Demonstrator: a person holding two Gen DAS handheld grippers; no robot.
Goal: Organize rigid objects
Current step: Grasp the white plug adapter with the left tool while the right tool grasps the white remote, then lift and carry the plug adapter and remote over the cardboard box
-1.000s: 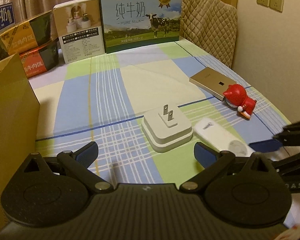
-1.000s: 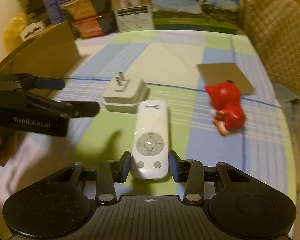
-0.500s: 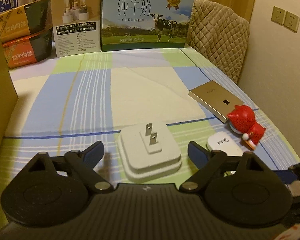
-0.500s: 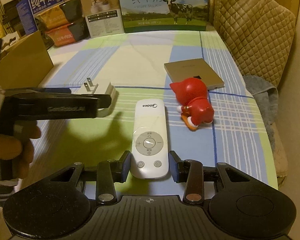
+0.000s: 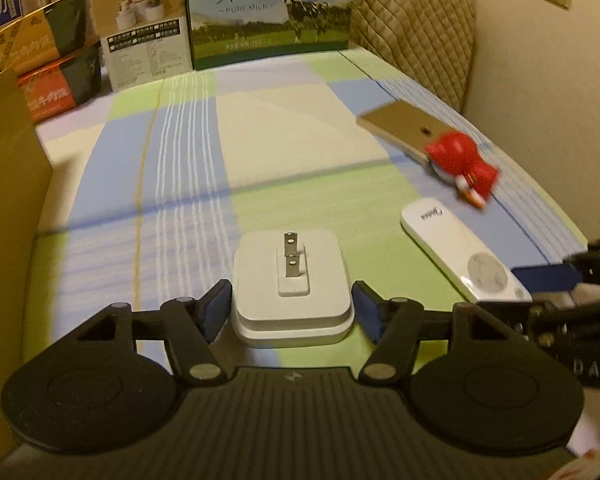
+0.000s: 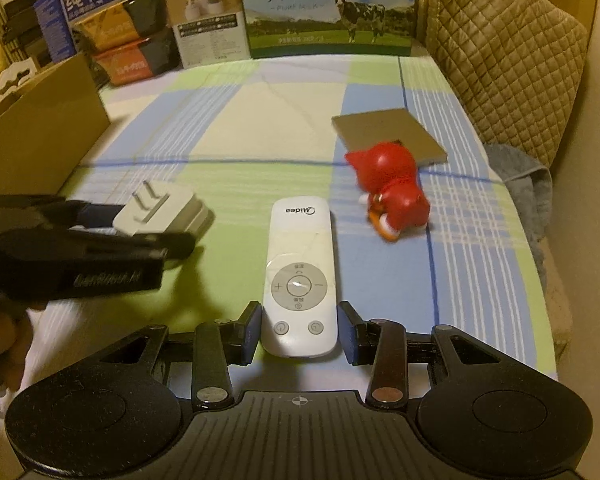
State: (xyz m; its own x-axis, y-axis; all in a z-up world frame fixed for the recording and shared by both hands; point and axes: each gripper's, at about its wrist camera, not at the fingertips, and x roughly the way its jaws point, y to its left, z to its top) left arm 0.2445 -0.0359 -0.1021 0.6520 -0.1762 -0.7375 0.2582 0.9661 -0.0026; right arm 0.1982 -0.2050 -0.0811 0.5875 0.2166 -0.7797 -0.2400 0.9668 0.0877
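Taking the white plug adapter (image 5: pixel 291 286) as the landmark: it is a smooth, rounded square block of matte plastic with two flat metal prongs standing up from its top, lying on the checked cloth of the table (image 5: pixel 292 128). To its left stands the plain brown wall of a cardboard box (image 5: pixel 4 184). The left gripper (image 5: pixel 292 312) tilts down over the adapter, its blue pads flanking the block's two sides; its jaws have just been closing, and they look to be touching the sides or a hair off. Right of the adapter lies a slim glossy white remote (image 6: pixel 300 276) with a round button ring. The right gripper (image 6: pixel 299 332), also angled down, has its jaws narrowed around the remote's near end, pads at or just off its edges. Farther right and beyond the remote, a shiny red figurine (image 6: pixel 392 188) lies touching a flat tan box (image 6: pixel 388 136).
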